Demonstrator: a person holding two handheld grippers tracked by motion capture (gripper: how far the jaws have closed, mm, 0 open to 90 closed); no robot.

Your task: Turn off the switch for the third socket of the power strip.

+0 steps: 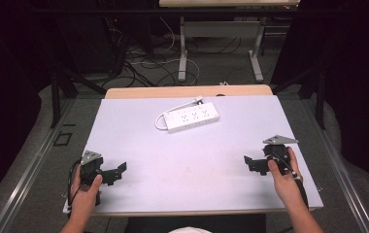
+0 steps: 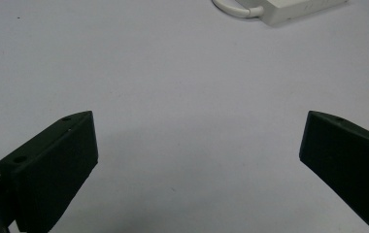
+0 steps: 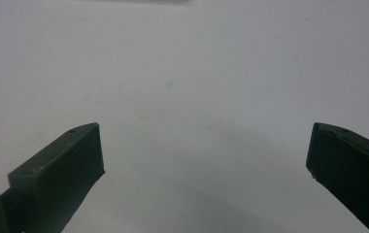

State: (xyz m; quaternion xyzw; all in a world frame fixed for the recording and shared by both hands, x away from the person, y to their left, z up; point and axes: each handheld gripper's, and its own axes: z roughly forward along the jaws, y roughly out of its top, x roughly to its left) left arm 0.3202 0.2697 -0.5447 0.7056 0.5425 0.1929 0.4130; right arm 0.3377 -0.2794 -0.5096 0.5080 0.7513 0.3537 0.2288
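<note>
A white power strip [image 1: 193,116] with its white cable [image 1: 161,119] coiled at its left end lies flat on the far middle of the white table [image 1: 187,160]. Its near corner shows at the top of the left gripper view as the power strip [image 2: 299,8]. My left gripper [image 1: 119,171] rests at the table's near left, held by a hand, jaws wide apart over bare tabletop [image 2: 197,141]. My right gripper [image 1: 248,162] sits at the near right, also held by a hand, jaws spread with nothing between them [image 3: 204,155]. Both are far from the strip.
A wooden table edge [image 1: 187,91] shows behind the white top. Beyond it on the floor stand a desk's metal legs [image 1: 182,53] amid loose cables [image 1: 143,63]. Dark curtains flank both sides.
</note>
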